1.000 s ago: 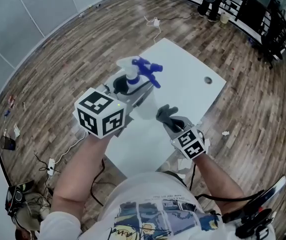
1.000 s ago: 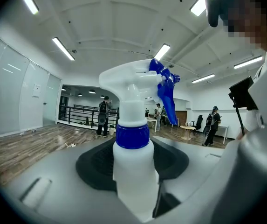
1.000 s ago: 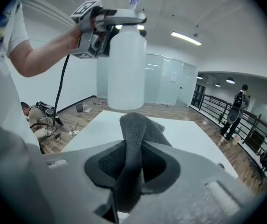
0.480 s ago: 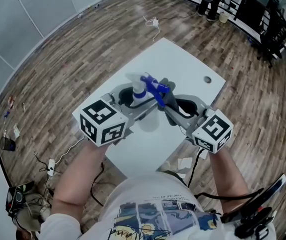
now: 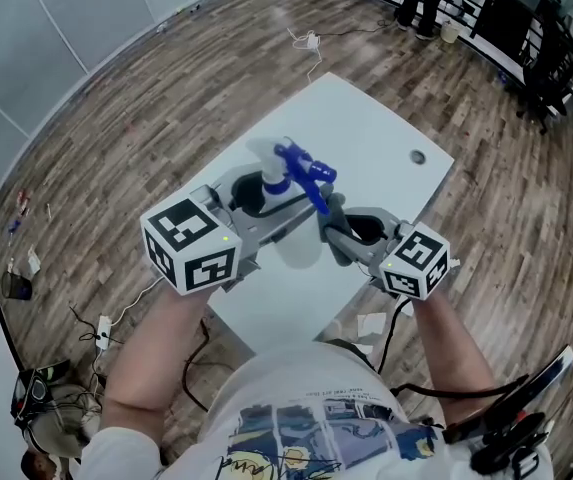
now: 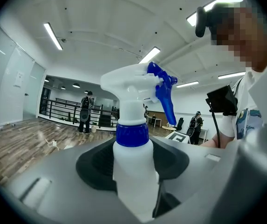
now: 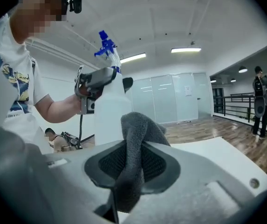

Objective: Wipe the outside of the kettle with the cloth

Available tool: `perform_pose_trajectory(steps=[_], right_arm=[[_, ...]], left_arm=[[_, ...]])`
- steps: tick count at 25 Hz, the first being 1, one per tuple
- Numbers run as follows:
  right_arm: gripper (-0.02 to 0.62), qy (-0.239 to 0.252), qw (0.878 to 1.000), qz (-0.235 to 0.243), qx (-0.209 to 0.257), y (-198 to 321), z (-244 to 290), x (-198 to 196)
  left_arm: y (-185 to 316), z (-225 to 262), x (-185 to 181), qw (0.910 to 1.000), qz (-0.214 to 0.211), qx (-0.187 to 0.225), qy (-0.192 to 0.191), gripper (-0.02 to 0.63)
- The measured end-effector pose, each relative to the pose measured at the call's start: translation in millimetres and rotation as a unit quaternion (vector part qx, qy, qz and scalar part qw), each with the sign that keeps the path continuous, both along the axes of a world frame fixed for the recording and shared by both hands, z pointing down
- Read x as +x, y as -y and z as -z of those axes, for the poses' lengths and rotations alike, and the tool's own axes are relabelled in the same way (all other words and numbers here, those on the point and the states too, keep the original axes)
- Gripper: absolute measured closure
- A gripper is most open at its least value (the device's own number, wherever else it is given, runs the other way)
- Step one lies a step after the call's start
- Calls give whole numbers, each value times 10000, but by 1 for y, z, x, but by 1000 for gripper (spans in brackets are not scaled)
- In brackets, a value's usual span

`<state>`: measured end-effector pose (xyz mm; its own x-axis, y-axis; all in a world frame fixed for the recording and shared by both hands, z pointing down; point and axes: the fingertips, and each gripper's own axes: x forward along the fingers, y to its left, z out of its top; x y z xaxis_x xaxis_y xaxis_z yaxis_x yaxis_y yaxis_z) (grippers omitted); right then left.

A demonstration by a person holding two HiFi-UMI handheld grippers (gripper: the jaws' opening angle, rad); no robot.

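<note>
Clamped in right hand-held gripper (image 7: 132, 171): grey fleecy cloth (image 7: 140, 134), pinched mid-fold between both jaws. Bunched into a hump above the jaws, with a tail hanging below. Long axis roughly up-down through the grip, hump leaning toward the bottle. Held up off the counter, not resting on anything. No kettle in any view, so cannot say where.

Grasped in left hand-held gripper (image 6: 133, 185): white plastic spray bottle (image 6: 132, 139) with blue collar, nozzle and trigger, jaws clenched on its body below the collar. Upright, long axis vertical. Blue nozzle turned toward right hand-held gripper's side, roughly at the cloth. Just ahead of right hand-held gripper's tips and very near the cloth, going by head view; cannot confirm contact.

Under both: white rectangular counter (image 5: 366, 128), then wood-plank floor (image 5: 146, 108) all round.

Step, as a judgement: prep before wiping, probably wetting the cloth; wipe itself not started. Next move likely calls for squaring the cloth's hump up in front of the nozzle, then a trigger pull. Awkward with both hand-held grippers full. After that, need a kettle in reach.
</note>
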<state>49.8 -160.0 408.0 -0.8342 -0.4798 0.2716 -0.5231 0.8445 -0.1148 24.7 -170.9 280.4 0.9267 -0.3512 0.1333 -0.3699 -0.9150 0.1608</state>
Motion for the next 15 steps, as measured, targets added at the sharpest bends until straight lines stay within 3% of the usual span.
perform_pose_trajectory(steps=[10,15], right_arm=[[520,-698,9958,-68,-588,-4,-66,11],[520,-382,9987,-220,-271,4,-31,19]], left_arm=[[-1,7,-1,9999,-149,44,-21,400],[-15,-4,6,9990,-428,6,115,400]])
